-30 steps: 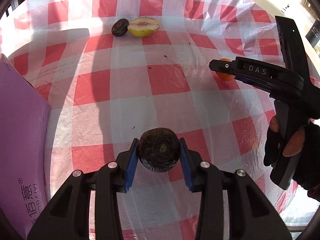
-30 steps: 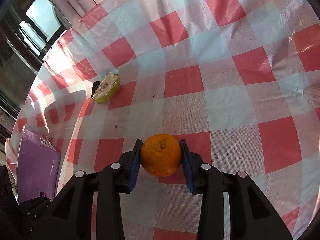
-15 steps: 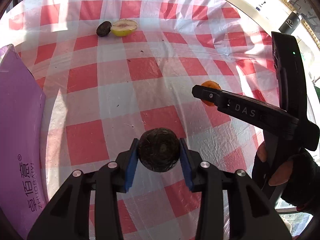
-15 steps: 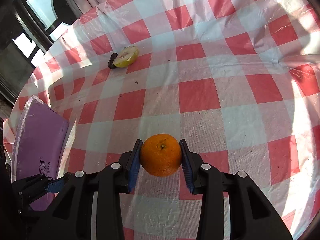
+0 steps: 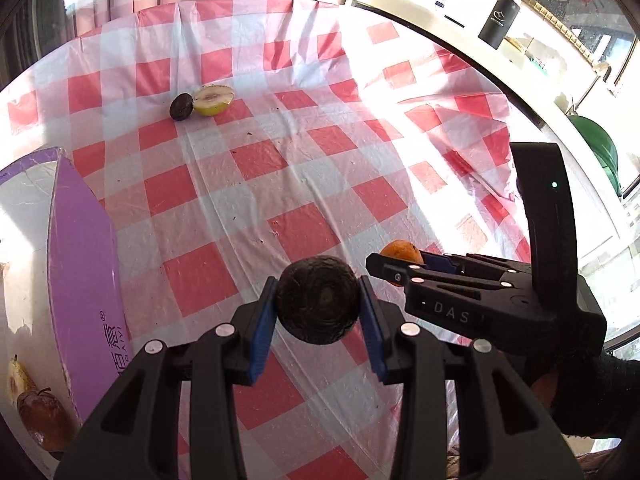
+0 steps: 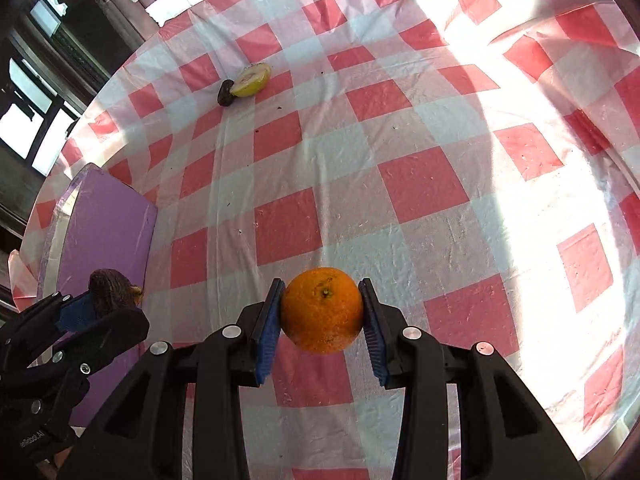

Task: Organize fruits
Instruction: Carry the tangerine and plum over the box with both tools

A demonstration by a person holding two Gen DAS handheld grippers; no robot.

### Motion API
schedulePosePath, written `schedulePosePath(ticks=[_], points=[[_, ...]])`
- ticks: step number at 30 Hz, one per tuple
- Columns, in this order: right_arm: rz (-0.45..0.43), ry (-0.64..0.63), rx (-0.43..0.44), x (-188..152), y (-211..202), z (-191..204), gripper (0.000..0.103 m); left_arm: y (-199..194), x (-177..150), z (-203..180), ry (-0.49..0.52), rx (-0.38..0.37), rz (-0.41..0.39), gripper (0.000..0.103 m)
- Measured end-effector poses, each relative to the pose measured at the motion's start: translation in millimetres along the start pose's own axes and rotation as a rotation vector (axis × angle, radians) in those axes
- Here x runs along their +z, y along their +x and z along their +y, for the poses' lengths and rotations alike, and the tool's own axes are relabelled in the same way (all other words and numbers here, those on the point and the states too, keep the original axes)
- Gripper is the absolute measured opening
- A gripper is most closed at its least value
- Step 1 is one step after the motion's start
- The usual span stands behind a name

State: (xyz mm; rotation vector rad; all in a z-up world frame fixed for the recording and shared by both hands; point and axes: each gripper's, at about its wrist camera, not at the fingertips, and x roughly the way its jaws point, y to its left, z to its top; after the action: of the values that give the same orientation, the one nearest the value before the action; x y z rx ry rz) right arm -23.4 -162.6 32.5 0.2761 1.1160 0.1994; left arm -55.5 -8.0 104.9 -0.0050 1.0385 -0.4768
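My left gripper [image 5: 318, 308] is shut on a dark wrinkled round fruit [image 5: 318, 299], held above the red-and-white checked tablecloth [image 5: 288, 184]. My right gripper [image 6: 322, 316] is shut on an orange [image 6: 322, 310], also lifted off the cloth. In the left wrist view the right gripper [image 5: 394, 266] sits just to the right with the orange [image 5: 401, 251] peeking out. In the right wrist view the left gripper [image 6: 96, 300] shows at the lower left with the dark fruit [image 6: 107, 286]. A halved yellow-green fruit [image 5: 212, 99] and a small dark fruit [image 5: 181, 106] lie together at the far side.
A purple-walled box [image 5: 82, 280] with a white inside stands at the left; a brown pear [image 5: 42, 420] and another pear [image 5: 16, 378] lie in it. A black bottle [image 5: 500, 20] and a green object [image 5: 596, 152] stand beyond the table's right edge. A gloved hand [image 5: 592, 392] holds the right gripper.
Both grippers have risen and drawn back toward the box, each keeping its fruit. The right gripper has come in close beside the left. The box's inside with the pears has come into view.
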Motion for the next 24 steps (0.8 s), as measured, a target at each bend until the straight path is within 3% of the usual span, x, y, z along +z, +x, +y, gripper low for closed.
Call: schedulePosePath(ticks=[12,24], points=[[-0.084,-0.025,-0.008,-25,-30,61,0.038,-67,5,33,0.024,-0.002,-0.157,0.039],[-0.164,-0.195,0.073,-20,-36,161,0.038,-106,-8,111,-0.037,0.148,-0.200,0.040]])
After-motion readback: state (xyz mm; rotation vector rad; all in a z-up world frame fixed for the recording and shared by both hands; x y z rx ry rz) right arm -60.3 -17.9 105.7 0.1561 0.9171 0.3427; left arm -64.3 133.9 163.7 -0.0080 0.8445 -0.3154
